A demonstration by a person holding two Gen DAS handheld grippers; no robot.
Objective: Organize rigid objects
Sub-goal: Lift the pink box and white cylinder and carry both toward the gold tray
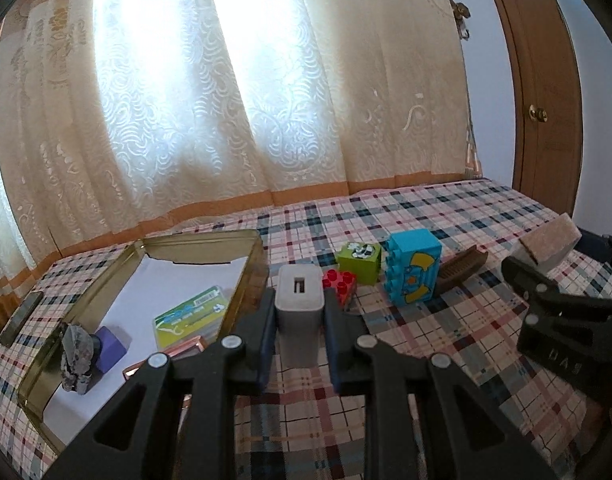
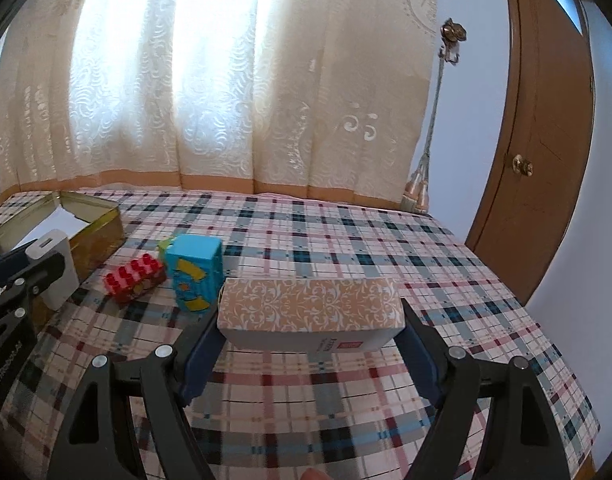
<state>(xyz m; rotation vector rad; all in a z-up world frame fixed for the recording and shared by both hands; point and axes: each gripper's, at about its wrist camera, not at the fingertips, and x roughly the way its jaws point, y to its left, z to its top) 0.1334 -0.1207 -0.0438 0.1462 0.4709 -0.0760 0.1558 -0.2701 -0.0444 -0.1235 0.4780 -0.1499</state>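
My left gripper [image 1: 299, 302] is shut on a white USB charger [image 1: 298, 300], held just right of an open golden tin [image 1: 248, 256]. In the tin lie a green card pack [image 1: 192, 314], a purple block [image 1: 110, 346], a grey stone [image 1: 76, 356] and a copper-edged item [image 1: 186, 350]. My right gripper [image 2: 310, 336] is shut on a long box with a tan patterned top [image 2: 310, 304], lifted over the plaid cloth. On the cloth sit a red studded brick [image 2: 134, 276], a blue printed block [image 2: 194, 276], a green block [image 1: 358, 262] and a brown comb-like piece [image 1: 462, 266].
A plaid cloth [image 2: 386, 240] covers the surface, which ends at a cream curtain [image 2: 226, 100] behind. A dark phone [image 1: 22, 318] lies left of the tin. A brown door [image 2: 546, 160] stands at the right.
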